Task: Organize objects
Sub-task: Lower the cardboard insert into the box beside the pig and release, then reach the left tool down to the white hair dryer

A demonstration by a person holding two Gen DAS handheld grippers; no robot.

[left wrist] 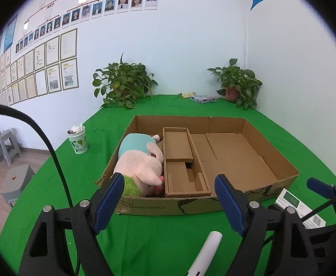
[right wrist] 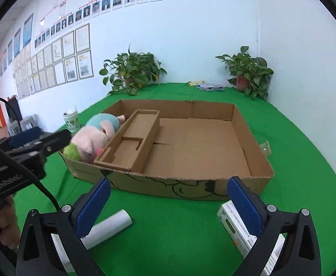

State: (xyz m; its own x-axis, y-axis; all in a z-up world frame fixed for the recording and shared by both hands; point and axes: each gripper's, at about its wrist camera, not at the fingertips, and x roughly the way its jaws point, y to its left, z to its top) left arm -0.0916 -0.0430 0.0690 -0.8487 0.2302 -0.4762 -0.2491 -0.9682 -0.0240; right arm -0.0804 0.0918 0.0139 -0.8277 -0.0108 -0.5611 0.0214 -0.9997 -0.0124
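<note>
Both grippers, left gripper (left wrist: pixel 169 194) and right gripper (right wrist: pixel 168 197), are spread and empty. The white tube (right wrist: pixel 109 226) lies on the bench (right wrist: pixel 168 241); probably light, stiff, prone to rolling: grip it mid-length.

Both wrist cameras look forward and slightly down past their fingers (left wrist: pixel 227 197), near the tabletop (right wrist: pixel 283 124), sharing the cardboard box (left wrist: pixel 271 156).
</note>
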